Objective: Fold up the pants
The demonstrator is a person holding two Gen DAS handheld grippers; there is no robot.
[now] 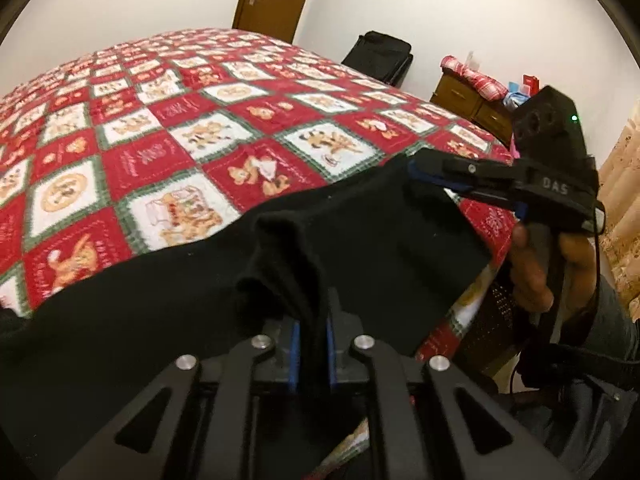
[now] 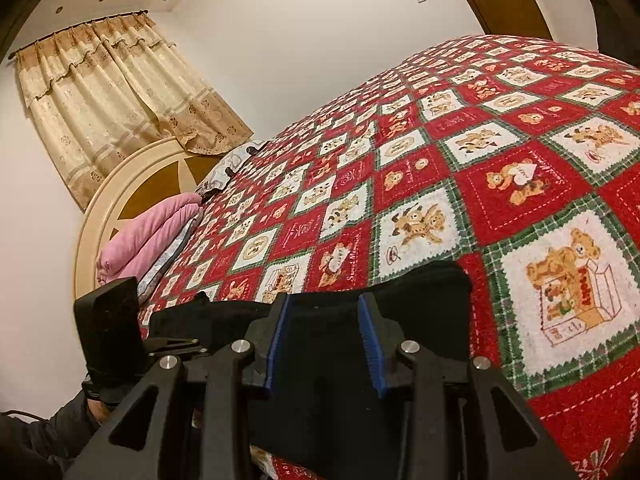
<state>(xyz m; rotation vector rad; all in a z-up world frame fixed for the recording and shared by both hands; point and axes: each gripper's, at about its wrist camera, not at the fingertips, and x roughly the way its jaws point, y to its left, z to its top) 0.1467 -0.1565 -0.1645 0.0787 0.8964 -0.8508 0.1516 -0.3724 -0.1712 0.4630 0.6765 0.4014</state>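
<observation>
Your left gripper pinches a bunched fold of the black pants at the near edge of the bed. Your right gripper clamps their far corner, jaws wider. Only the right view shows the pink blanket, headboard and curtain beyond.

The bed lies broad and bare beyond the black pants, its patterned blanket flat, so a gripper could pass forward over it. Along the near edge the pants drape across the way, bunched between the fingers of the left gripper. The right gripper hangs close beside it, crowding that side. At the bed's head, a pink pillow and the headboard close off that end.
</observation>
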